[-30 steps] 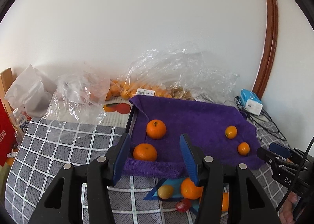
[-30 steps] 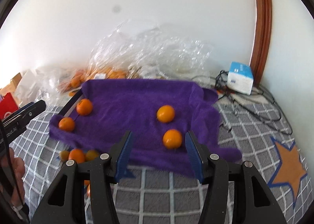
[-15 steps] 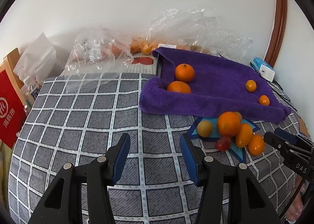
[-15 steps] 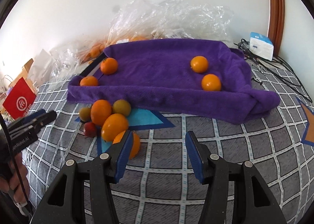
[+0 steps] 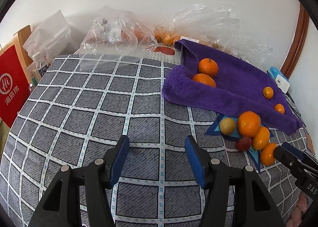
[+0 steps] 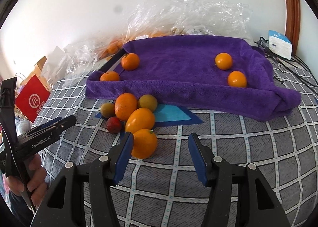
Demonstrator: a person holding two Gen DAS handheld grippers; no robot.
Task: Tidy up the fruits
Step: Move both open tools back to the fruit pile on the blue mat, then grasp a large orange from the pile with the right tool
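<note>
While both sets of jaws stand wide apart and hold nothing, the left gripper (image 5: 157,159) hovers over the checked table (image 5: 95,111), and the right gripper (image 6: 159,153) sits just beside an orange (image 6: 144,143) in the fruit pile in front of the purple towel (image 6: 188,67), where four oranges lie.

A: My left gripper (image 5: 157,154) faces bare grey checked cloth (image 5: 95,111).

B: My right gripper (image 6: 160,150) has a heap of orange fruit (image 6: 137,119) touching its left finger; bunched purple towel (image 6: 190,85) walls beyond.
</note>
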